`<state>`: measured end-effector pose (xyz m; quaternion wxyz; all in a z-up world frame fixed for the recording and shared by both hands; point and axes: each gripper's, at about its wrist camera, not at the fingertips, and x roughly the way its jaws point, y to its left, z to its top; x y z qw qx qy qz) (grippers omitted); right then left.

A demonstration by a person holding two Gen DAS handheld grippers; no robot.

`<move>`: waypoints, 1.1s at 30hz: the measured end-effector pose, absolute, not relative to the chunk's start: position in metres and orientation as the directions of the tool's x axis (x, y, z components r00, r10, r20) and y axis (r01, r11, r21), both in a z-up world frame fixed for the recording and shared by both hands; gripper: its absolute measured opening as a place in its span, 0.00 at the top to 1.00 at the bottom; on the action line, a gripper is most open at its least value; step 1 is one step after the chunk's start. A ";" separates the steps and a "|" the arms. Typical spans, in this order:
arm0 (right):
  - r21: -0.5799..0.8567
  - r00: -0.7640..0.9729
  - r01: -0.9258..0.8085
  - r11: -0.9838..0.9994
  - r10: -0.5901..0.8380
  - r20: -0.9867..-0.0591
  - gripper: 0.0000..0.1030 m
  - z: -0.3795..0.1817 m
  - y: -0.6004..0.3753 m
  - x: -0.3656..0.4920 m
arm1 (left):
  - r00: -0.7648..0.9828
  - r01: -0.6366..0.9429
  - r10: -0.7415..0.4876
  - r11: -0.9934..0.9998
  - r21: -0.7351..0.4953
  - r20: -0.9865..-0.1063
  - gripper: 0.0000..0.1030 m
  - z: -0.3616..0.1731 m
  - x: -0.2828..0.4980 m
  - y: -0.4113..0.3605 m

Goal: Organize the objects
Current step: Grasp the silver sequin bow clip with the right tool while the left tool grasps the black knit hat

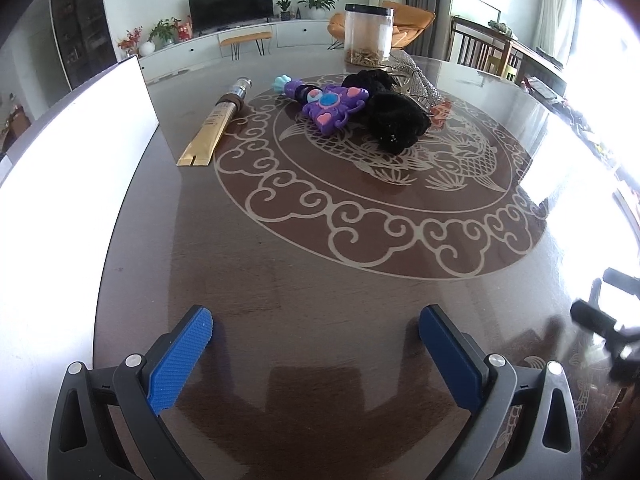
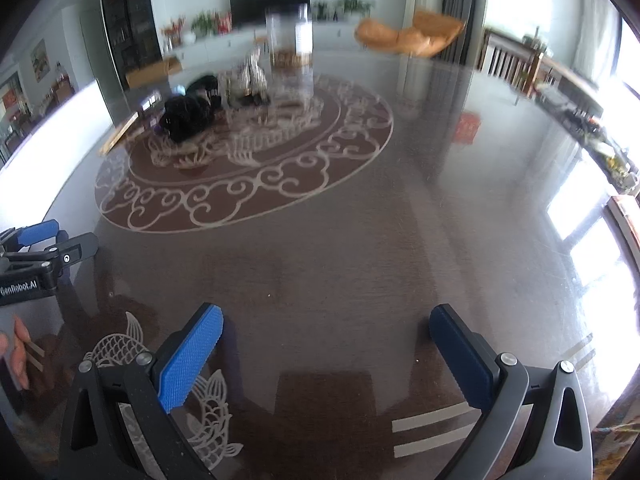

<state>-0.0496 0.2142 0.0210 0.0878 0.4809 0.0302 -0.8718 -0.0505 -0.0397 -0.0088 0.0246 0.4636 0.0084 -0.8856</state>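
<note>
Left gripper is hovering low over the near part of the table, jaws standing wide apart with nothing between the blue pads. Right gripper is likewise hanging over bare tabletop, jaws spread, holding nothing; its view is motion-blurred. In the right view the left gripper is showing at the left edge, with part of a hand just below it. The objects are sitting clustered at the far side of the table, on and beside the round inlaid fish pattern, well apart from both grippers. A gold tube is lying flat at the pattern's left edge, its cap end pointing away. Just to its right a purple toy with pink and blue spots is lying on the pattern, touching a black fuzzy item beside it. Behind the black item something silvery and sparkly is resting; what it is cannot be told. Further back a clear jar with a dark lid is standing upright, a layer of brownish contents at its bottom. A white box is sitting along the table's left edge, near the tube.
</note>
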 end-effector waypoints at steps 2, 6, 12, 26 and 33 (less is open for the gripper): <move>0.064 -0.532 0.206 -0.976 -0.167 -0.830 0.00 0.033 0.212 -0.065 | -0.570 0.052 -0.037 -0.999 0.008 -0.821 0.00 -0.009 -0.050 -0.040; 0.029 -0.599 0.238 -0.971 -0.170 -0.783 0.00 0.064 0.197 -0.120 | -0.570 0.052 -0.036 -0.999 0.008 -0.820 0.00 -0.008 -0.051 -0.040; 0.046 -0.589 0.318 -0.947 -0.235 -0.773 0.02 0.074 0.144 -0.222 | -0.570 0.052 -0.036 -0.999 0.008 -0.821 0.00 -0.008 -0.051 -0.040; 0.152 -0.449 0.374 -0.915 -0.322 -0.833 0.49 0.052 0.135 -0.252 | -0.571 0.053 -0.036 -0.999 0.008 -0.820 0.00 -0.009 -0.051 -0.040; 0.112 -0.432 0.390 -0.914 -0.289 -0.854 0.49 0.059 0.188 -0.131 | -0.571 0.052 -0.036 -0.999 0.008 -0.820 0.00 -0.009 -0.051 -0.040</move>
